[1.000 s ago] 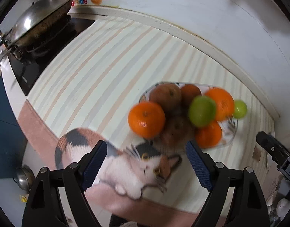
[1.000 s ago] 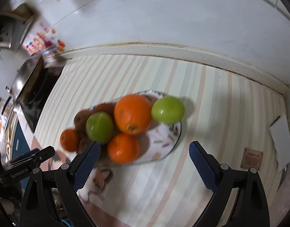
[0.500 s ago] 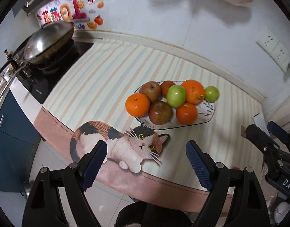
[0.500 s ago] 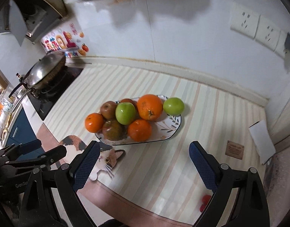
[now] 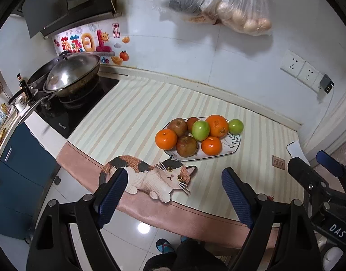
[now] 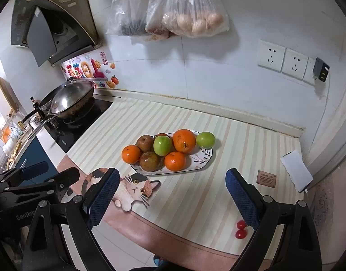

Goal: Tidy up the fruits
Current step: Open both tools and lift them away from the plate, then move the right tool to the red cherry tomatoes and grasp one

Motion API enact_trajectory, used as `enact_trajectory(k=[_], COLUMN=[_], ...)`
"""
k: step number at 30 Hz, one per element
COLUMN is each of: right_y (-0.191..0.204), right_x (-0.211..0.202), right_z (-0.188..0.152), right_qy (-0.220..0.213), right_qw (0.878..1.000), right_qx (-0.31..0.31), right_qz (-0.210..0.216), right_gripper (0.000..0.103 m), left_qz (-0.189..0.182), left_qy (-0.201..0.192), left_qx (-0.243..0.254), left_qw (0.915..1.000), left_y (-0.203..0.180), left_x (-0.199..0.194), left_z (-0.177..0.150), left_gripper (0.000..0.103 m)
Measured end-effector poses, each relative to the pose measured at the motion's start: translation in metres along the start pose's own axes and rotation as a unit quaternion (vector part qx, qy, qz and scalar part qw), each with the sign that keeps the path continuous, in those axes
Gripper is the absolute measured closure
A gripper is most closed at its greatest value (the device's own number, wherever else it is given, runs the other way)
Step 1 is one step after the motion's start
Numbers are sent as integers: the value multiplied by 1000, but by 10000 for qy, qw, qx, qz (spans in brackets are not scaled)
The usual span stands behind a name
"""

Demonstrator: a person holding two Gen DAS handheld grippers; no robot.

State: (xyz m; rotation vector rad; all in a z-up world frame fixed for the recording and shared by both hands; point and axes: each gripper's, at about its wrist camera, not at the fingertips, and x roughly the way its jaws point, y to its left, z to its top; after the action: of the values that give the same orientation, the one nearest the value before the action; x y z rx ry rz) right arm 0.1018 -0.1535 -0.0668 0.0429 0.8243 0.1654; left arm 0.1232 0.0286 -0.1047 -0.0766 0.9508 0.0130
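Observation:
A white patterned plate (image 5: 231, 145) (image 6: 203, 161) on the striped counter holds a pile of fruit: three oranges (image 5: 165, 139) (image 6: 184, 140), two green apples (image 5: 200, 130) (image 6: 162, 145) and brownish apples (image 5: 186, 145) (image 6: 149, 160). My left gripper (image 5: 173, 192) is open and empty, held back past the counter's front edge. My right gripper (image 6: 170, 194) is open and empty, also back from the plate. Each gripper shows at the edge of the other's view.
A cat-shaped mat (image 5: 150, 176) (image 6: 130, 188) lies at the counter's front edge. A wok with lid (image 5: 69, 74) (image 6: 69, 100) sits on the stove at left. Two small red fruits (image 6: 240, 229) lie front right. A white card (image 6: 296, 170) and bags (image 6: 184, 11) hang or rest by the wall.
Both grippers have pulled back and up from the plate, which now looks smaller and farther. The fruit has not moved. Both jaws stay open.

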Motion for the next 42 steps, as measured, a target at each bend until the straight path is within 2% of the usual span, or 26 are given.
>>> enact_trajectory(k=[9,14,16,19,21,23,25,27,34,39,42], right_y=[-18,-74,-106,-149,-176,-192,-204,-213,-220,-214,-213], right_x=[-13,9,26,51,71,90,112,131,175,180,179], right_z=[-4,-19,-33,-64,-90,-113,-135,-154,-192,-191,-189], right_qy=[-147,322,573,970,1238,1412,1611,1761,2111,2055,2062], right_qw=[9996,9962,9919,9829,9751,9703,9639,9587,9480,9563,9573], right_qx=[189,805,1131,1557,1820,1942,2102,2216,2376,2069,2018], right_qz=[177,111,43,-137,-260,-312,-285,-278,-154,-206,-182], right_gripper=[6,7,26,39,41,49,65,72,71,72,71], left_qz=[56,85,71,76,70,64,19,60,58,-122,-266], left_qy=[6,193,358,622,804,1073,1305,1491,1922,2133,2249], left_qx=[-56,175,379,703,899,1124,1268,1454,1892,1878,1870], left_qw=[10000,9996,9986,9956,9927,9878,9833,9780,9629,9587,9559], left_y=[-14,-43,-62,-91,-108,-128,-143,-157,-188,-198,-206], left_x=[-7,15,32,62,83,109,133,153,197,211,219], left_z=[-7,-7,-9,-16,-21,-29,-36,-43,-61,-65,-67], left_gripper=[18,18,18,18,18,18,18,18,18,18,18])
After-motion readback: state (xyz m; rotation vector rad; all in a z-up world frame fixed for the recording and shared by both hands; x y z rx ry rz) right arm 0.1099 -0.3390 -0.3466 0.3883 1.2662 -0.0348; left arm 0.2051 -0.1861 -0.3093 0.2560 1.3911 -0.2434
